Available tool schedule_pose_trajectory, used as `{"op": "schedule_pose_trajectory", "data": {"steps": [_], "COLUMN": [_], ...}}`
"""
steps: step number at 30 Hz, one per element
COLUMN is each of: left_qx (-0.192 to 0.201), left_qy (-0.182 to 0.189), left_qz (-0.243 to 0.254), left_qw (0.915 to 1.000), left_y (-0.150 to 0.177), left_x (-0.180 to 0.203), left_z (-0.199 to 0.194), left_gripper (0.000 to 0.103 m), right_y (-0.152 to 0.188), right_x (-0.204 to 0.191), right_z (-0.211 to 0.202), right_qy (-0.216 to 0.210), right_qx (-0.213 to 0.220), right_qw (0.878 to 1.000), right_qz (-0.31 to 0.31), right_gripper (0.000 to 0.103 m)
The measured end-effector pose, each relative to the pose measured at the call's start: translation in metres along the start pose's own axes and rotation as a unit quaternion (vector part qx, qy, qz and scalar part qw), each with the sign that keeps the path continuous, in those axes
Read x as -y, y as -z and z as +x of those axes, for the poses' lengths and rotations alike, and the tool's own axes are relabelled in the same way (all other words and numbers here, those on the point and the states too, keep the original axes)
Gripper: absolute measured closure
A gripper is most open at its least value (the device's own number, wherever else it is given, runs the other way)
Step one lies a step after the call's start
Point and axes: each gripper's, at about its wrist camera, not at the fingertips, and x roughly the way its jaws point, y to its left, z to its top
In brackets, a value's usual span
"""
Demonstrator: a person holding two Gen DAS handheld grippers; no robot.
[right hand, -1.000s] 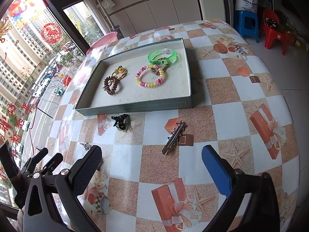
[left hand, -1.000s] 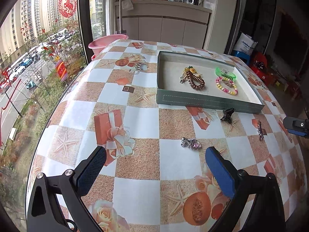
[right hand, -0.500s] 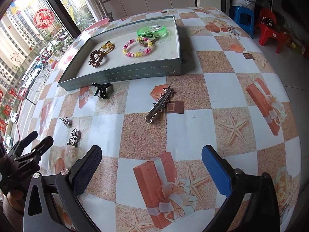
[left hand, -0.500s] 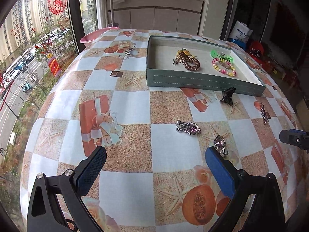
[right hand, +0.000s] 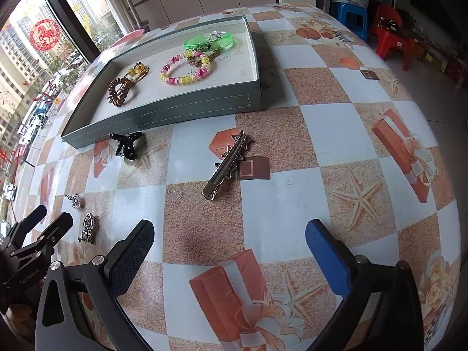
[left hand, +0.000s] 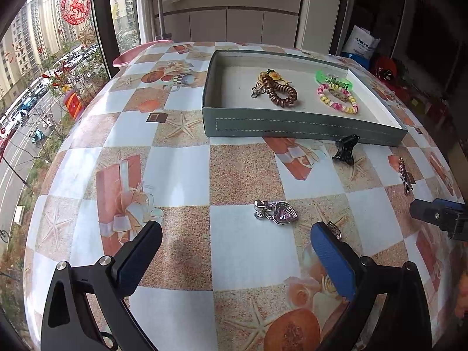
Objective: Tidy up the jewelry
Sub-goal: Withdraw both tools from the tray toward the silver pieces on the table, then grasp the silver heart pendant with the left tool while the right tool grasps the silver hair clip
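A grey-green tray (left hand: 292, 125) (right hand: 181, 111) holds a brown coil hair tie (left hand: 278, 90), a bead bracelet (left hand: 337, 99) and a green bangle (left hand: 335, 79). On the table lie a purple heart pendant (left hand: 276, 213), a second pendant (right hand: 87, 226) partly hidden by my left fingertip (left hand: 332, 248), a black claw clip (left hand: 345, 149) (right hand: 127, 144) and a long metal star hair clip (right hand: 226, 165) (left hand: 405, 175). My left gripper (left hand: 235, 251) is open and empty, just short of the heart pendant. My right gripper (right hand: 229, 248) is open and empty, just short of the star hair clip.
The round table wears a checked cloth with gift and starfish prints. A pink basin (left hand: 137, 54) sits at its far left edge by the window. A blue stool (right hand: 351, 14) and a red chair (right hand: 392, 35) stand beyond the table's right side.
Both grippers have drawn back toward the table's near edge, so the tray looks farther off. The second pendant now sits by my left gripper's right finger. Both stay open.
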Motion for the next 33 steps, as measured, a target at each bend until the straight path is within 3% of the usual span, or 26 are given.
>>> {"op": "schedule_pose_trajectory", "data": {"steps": [6,8,15,18,21,26,33], "left_qx": [-0.011,-0.014,-0.011,-0.01,-0.011,-0.01,-0.008], "left_qy": [-0.002,-0.002,0.0,0.008,0.011,0.024,0.039], "left_qz": [0.014,0.019,0.028,0.033,0.038,0.051,0.053], "left_qw": [0.9998,0.9997,0.9995,0.9994,0.9992,0.9983,0.9978], "left_y": [-0.002,-0.001,-0.003,-0.003,-0.003,-0.004,-0.004], "left_x": [0.007,0.01,0.017,0.021,0.025,0.033,0.035], "left_z": [0.01,0.012,0.013,0.011,0.011,0.008,0.005], "left_gripper": [0.004,0.012,0.013,0.024,0.029,0.057,0.058], "right_y": [-0.006,-0.009,-0.019,-0.02,-0.021,-0.024,-0.025], "right_x": [-0.011,-0.016,-0.026,-0.031,-0.032,-0.032,-0.03], "right_z": [0.007,0.009,0.014,0.015,0.014,0.013,0.011], "right_qy": [0.022,0.032,0.047,0.061,0.06,0.056,0.047], "right_qx": [0.005,0.007,0.014,0.016,0.018,0.015,0.013], "right_qw": [1.0,0.999,0.998,0.996,0.996,0.996,0.996], "right_qz": [-0.016,-0.026,-0.04,-0.057,-0.061,-0.068,-0.072], "right_gripper": [0.002,0.007,0.017,0.028,0.038,0.054,0.09]}}
